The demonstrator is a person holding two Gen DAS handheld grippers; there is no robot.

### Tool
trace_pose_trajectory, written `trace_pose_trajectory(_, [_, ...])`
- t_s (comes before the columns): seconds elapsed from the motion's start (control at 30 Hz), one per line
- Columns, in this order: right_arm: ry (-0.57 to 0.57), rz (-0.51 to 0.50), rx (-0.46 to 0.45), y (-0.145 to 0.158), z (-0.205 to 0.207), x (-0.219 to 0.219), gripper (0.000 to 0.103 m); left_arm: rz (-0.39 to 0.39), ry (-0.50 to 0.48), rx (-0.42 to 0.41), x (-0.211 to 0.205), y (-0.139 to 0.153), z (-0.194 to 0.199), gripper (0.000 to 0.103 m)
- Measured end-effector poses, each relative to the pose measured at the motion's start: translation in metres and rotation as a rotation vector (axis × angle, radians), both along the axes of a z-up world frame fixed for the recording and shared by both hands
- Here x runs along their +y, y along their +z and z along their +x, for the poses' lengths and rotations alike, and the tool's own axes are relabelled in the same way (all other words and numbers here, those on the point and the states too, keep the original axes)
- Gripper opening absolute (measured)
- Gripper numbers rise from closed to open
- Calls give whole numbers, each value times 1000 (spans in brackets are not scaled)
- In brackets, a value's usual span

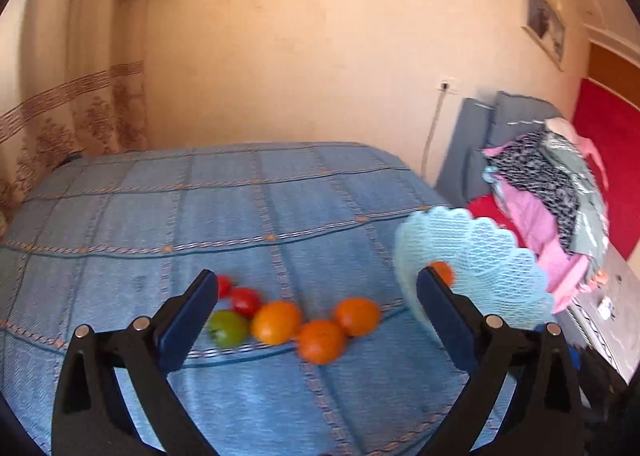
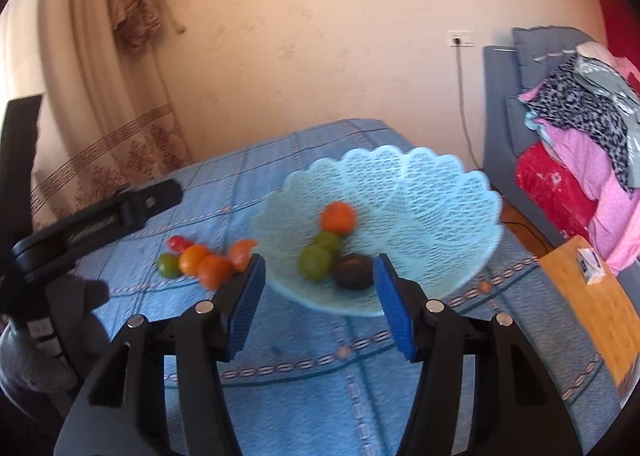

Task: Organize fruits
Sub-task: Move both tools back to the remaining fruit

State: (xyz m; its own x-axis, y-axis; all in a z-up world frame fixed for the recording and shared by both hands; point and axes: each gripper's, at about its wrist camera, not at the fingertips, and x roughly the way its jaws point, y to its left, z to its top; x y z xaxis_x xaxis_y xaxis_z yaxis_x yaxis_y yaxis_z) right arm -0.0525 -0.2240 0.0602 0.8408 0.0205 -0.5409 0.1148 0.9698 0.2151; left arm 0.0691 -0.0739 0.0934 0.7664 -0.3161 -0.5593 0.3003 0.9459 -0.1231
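Left wrist: left gripper (image 1: pixel 316 292) fingers spread wide, empty, over loose oranges (image 1: pixel 320 340) left of the bowl (image 1: pixel 492 256).

Right wrist: right gripper (image 2: pixel 318 280) part-open, empty, before bowl w/ fruit inside. Step: mid-sort; next, probably grab an orange.

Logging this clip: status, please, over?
Left gripper open, empty. Right gripper open, empty. Bowl holds four fruits; six fruits on the tablecloth. Nothing in the way.

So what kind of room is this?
Probably a room in someone's home: a curtain hangs by the wall, folded blankets are piled on a grey sofa, and a fruit bowl sits on the tablecloth.
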Motion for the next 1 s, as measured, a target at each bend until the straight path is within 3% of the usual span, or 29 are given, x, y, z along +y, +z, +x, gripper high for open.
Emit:
trace_pose_trajectory(0.2, [129,41,73,-13,17,39,58,38,85,35,34,-12,10,98])
trace_pose_trajectory(0.37, [189,98,167,-30,36,52,58,-2,116,96,61,-26,19,98])
trace_pose_trajectory(0.63, [194,113,247,-43,62,56,58,34,164,114,78,-45,26,98])
trace_pose_trajectory(1.0, [123,43,288,-58,86,54,58,49,180,114,88,-52,29,98])
